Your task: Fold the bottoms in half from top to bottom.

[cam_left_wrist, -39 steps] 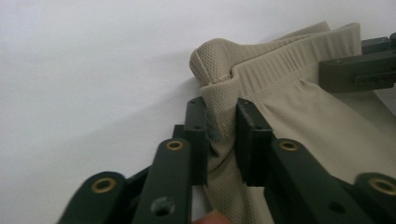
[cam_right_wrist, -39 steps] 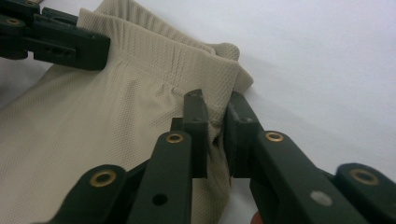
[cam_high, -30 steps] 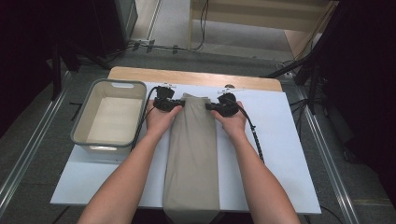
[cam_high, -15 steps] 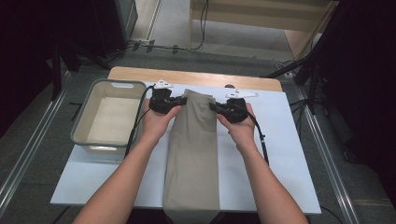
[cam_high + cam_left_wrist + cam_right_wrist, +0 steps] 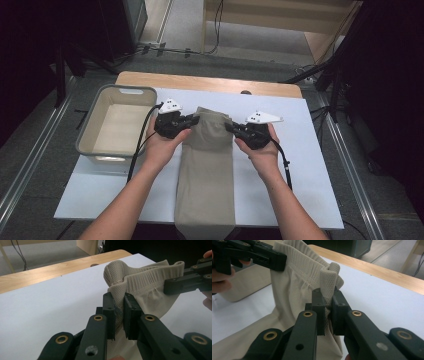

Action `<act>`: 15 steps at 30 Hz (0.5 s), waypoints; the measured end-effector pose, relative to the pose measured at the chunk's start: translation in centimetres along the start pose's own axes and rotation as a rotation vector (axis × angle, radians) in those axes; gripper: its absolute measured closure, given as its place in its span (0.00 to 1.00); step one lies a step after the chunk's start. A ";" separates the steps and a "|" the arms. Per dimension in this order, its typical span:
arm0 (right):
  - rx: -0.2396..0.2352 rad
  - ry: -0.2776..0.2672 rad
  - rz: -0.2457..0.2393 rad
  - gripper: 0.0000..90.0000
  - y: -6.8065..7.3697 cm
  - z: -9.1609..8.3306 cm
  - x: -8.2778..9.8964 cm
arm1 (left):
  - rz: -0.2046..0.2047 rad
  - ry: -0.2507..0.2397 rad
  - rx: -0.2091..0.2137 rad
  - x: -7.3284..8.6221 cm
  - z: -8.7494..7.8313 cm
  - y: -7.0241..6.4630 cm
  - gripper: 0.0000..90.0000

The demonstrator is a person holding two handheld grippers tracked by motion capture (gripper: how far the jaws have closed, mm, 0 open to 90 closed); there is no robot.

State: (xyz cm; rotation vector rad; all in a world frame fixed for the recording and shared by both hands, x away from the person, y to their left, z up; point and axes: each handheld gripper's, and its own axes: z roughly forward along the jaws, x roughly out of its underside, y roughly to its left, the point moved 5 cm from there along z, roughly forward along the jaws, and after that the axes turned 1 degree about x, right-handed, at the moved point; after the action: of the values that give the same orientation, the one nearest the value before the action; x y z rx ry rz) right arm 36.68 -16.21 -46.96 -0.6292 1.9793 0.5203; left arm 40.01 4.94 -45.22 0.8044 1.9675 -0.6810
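A pair of folded beige trousers lies lengthwise down the middle of the white tabletop, its waistband end farthest from the person and its lower end hanging over the near edge. The left tongs grip the left corner of the waistband, and the right tongs grip the right corner, so the far end of the garment spans between the two. In the left gripper view the left tongs are clamped nearly shut with a thin fold of the mesh fabric pinched between the pads, and the ribbed elastic band runs across to the other tongs at the upper right. In the right gripper view the right tongs are likewise almost closed on a bunched fold of the cloth, with the opposite tongs biting the band at the upper left. The gripped end is lifted off the tabletop, while the rest of the trousers rests flat. A grey plastic bin stands just left of the left hand, apart from the garment.
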 end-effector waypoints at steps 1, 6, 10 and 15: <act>-0.002 -0.002 -0.003 0.91 0.3 -0.2 0.2 | 0.003 0.000 0.004 0.2 -0.2 -0.2 0.91; -0.007 -0.015 -0.043 0.91 2.0 -1.2 1.2 | 0.022 -0.005 0.026 1.9 -1.6 -1.2 0.91; -0.019 -0.017 -0.061 0.91 3.4 -2.0 2.5 | 0.041 -0.004 0.039 3.4 -2.5 -2.2 0.91; -0.025 -0.010 -0.081 0.91 4.8 -3.0 4.4 | 0.068 0.008 0.059 5.5 -3.6 -3.8 0.91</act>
State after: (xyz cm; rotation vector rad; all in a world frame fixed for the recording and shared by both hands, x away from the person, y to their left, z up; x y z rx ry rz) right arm 29.86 -15.20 -49.05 -0.7183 1.9323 0.4977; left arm 33.08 6.62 -47.81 0.9065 1.9264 -0.6992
